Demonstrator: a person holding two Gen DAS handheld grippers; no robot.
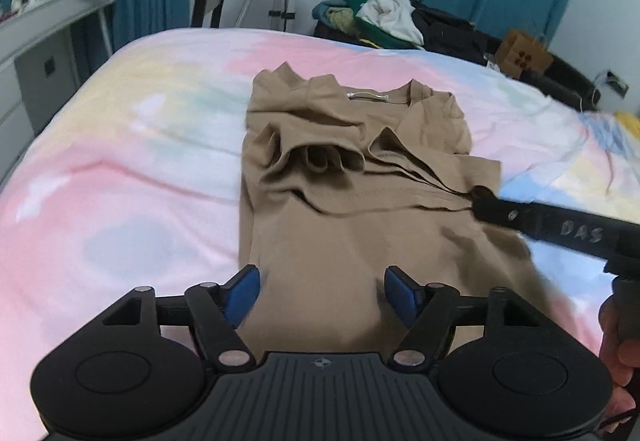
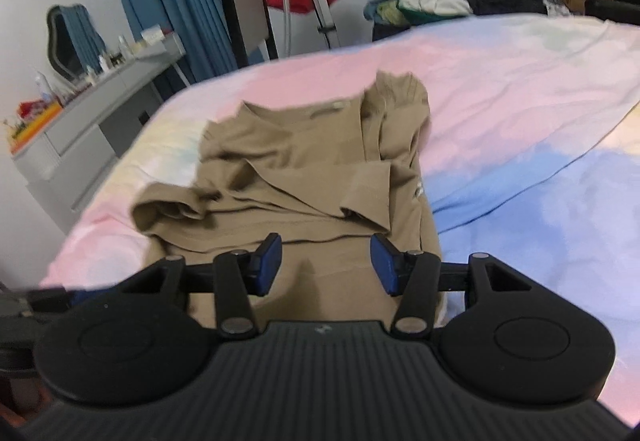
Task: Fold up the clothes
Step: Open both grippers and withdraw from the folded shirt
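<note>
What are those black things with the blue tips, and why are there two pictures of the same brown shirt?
Those are two grabbers that a person holds, one in each hand. Each has a little camera looking forward between its two blue-tipped fingers, so you get two pictures. One picture is from the left gripper, the other from the right gripper. Both are open and holding nothing. The brown T-shirt lies on a bed with a pastel bedsheet, its sleeves already folded in. In the left picture you can also see the right grabber from the side, reaching in. Behind the bed is a pile of other clothes.
</note>
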